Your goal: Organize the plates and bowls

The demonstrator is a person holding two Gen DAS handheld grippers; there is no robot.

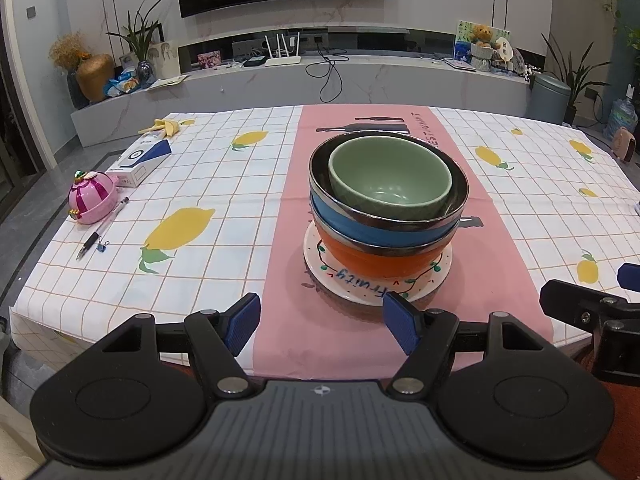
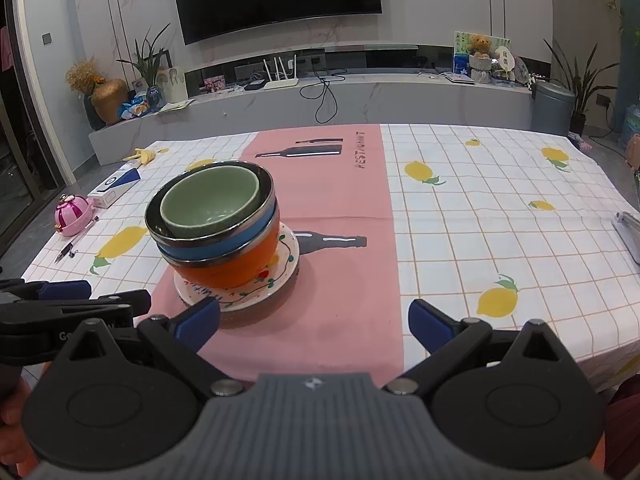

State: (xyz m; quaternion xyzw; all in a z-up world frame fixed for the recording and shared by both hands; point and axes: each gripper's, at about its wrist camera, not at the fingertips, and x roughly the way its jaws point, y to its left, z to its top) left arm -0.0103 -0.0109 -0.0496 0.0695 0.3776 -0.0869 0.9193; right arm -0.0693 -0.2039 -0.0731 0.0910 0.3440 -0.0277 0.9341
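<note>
my left tool (image 1: 320, 322) sits with its blue pads spread wide and nothing between them, hanging just off the near edge of the worktop (image 1: 240, 184). my right tool (image 2: 314, 326) is the same: pads well apart, gripping nothing, low over the pink strip of the cloth.

going left to right in the left wrist view: at the far left edge i see a pink dome-shaped toy (image 1: 91, 198), with a black pen (image 1: 102, 229) lying just beside it and a small binder clip (image 1: 102, 245) by the pen's tip. behind those is a white and blue box (image 1: 141, 162), and past it a banana peel (image 1: 165, 126).

in the middle, on the pink runner (image 1: 280, 240), is the stack. a white plate with "fruity" lettering (image 1: 360, 286) is flat on the cloth. an orange bowl (image 1: 384, 262) stands on it, a blue bowl (image 1: 360, 232) nests in that, and a green bowl (image 1: 390, 180) sits inside the blue one's dark steel lining, pushed towards the right wall and slightly tilted. the stack is straight ahead of my left tool, near its right pad.

in the right wrist view the same stack is to the left of my right tool, near its left pad.
</note>
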